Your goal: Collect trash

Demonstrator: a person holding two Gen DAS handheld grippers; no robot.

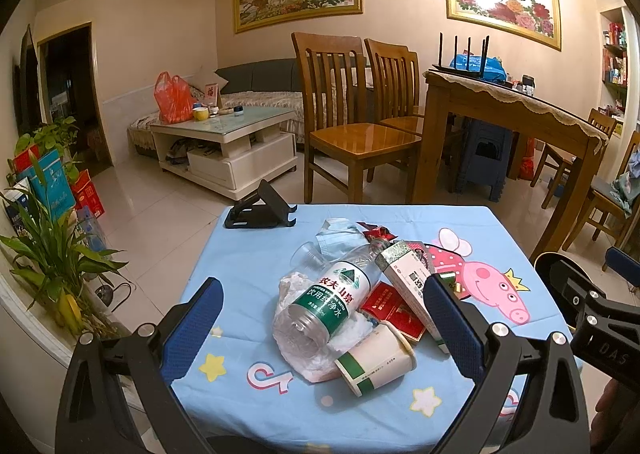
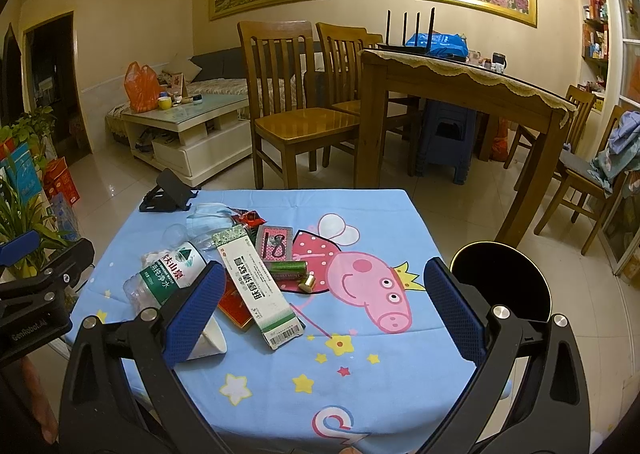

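A pile of trash lies on a small table with a blue cartoon cloth [image 1: 400, 414] [image 2: 400, 394]. It holds an empty plastic water bottle [image 1: 328, 302] [image 2: 164, 278] on its side, a paper cup [image 1: 376, 360] [image 2: 210, 340], a long white-green box [image 1: 408, 278] [image 2: 258, 290], a red pack [image 1: 390, 312] [image 2: 234, 308], a face mask [image 1: 338, 236] [image 2: 210, 220], a clear plastic cup [image 1: 306, 256] and a green roll [image 2: 288, 268]. My left gripper [image 1: 320, 330] is open, its jaws on either side of the bottle and cup. My right gripper [image 2: 320, 310] is open above the cloth.
A black phone stand [image 1: 260, 210] [image 2: 168, 192] sits at the table's far left corner. A black round bin [image 2: 504, 282] [image 1: 560, 274] stands right of the table. Wooden chairs [image 1: 352, 126], a dining table [image 1: 512, 114] and a coffee table [image 1: 224, 142] stand behind; plants [image 1: 52, 254] at left.
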